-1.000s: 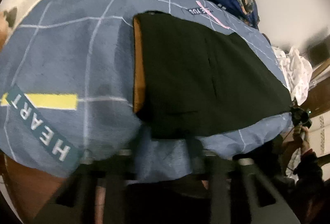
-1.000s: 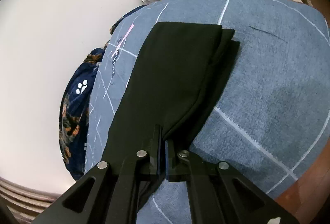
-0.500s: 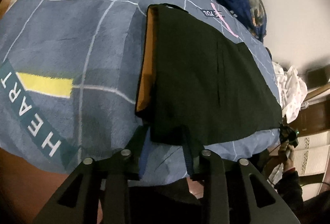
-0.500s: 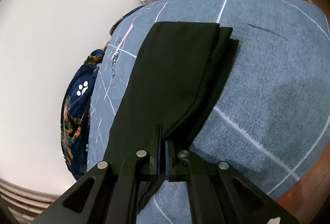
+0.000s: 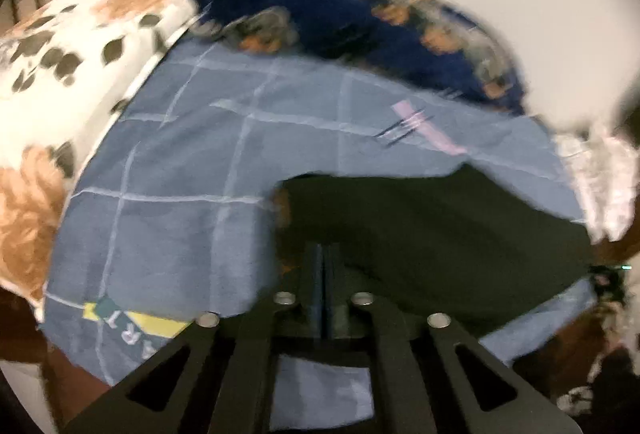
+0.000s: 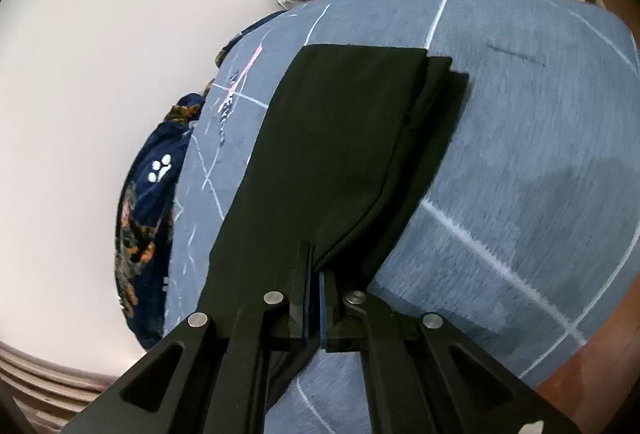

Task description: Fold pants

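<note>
Pants [image 6: 344, 154], black, soft and limp, lie lengthwise on a blue blanket [image 6: 540, 122] spread over the bed; they look already doubled leg on leg, with one layer edge stepped out at the far end. Fabric like this will sag and drag between two hold points, likely light, not slippery against the nappy blanket, so corners or hems are the sensible places to pinch, both layers together. Right gripper [image 6: 316, 274] is pressed together on the near end of the pants, cloth rising into the jaws. Left gripper [image 5: 324, 274] has just been closing and now sits pinched on the other end, dark cloth bunched at its fingers with an orange lining edge [image 5: 282, 210] showing beside them; judged as a grab made ready for carrying that end over. Left view is heavily motion-blurred, so how many layers are caught there cannot be told. Gripper bodies hide the exact pinch points in both views. Patterned bedding [image 5: 360, 18] lies along the far side by the wall; white cloth [image 5: 600, 186] at right is smeared and unidentifiable.
</note>
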